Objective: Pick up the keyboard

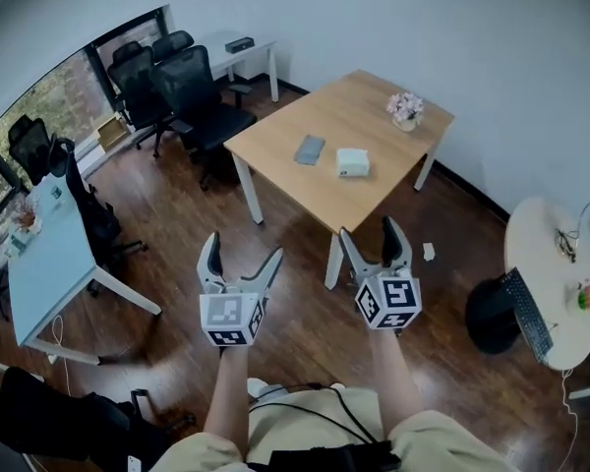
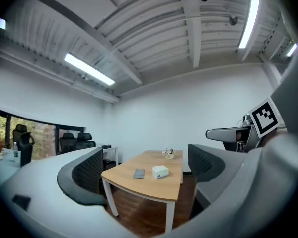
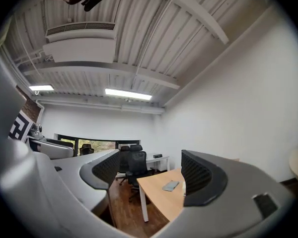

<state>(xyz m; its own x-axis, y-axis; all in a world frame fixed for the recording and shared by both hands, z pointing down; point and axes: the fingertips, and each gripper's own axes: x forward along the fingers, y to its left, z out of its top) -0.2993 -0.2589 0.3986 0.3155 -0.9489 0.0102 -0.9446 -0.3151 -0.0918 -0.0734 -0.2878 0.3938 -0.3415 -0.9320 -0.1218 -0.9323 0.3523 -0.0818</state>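
A black keyboard (image 1: pixel 527 315) lies on the round white table (image 1: pixel 543 254) at the far right of the head view. My left gripper (image 1: pixel 240 257) and right gripper (image 1: pixel 371 233) are held out over the wooden floor, both open with nothing between the jaws. They stand well left of the keyboard. The left gripper (image 2: pixel 145 171) looks toward the wooden table (image 2: pixel 148 178) in the left gripper view. Its jaws are wide apart there. In the right gripper view the right gripper (image 3: pixel 151 178) also gapes, and the same table (image 3: pixel 165 191) shows between its jaws. The keyboard is hidden from both gripper views.
The wooden table (image 1: pixel 374 155) ahead carries a grey flat item (image 1: pixel 310 149), a white box (image 1: pixel 352 162) and a flower pot (image 1: pixel 405 109). Black office chairs (image 1: pixel 187 91) stand at the back left. A pale blue desk (image 1: pixel 44 259) is at the left. A black round base (image 1: pixel 492 315) sits under the round table.
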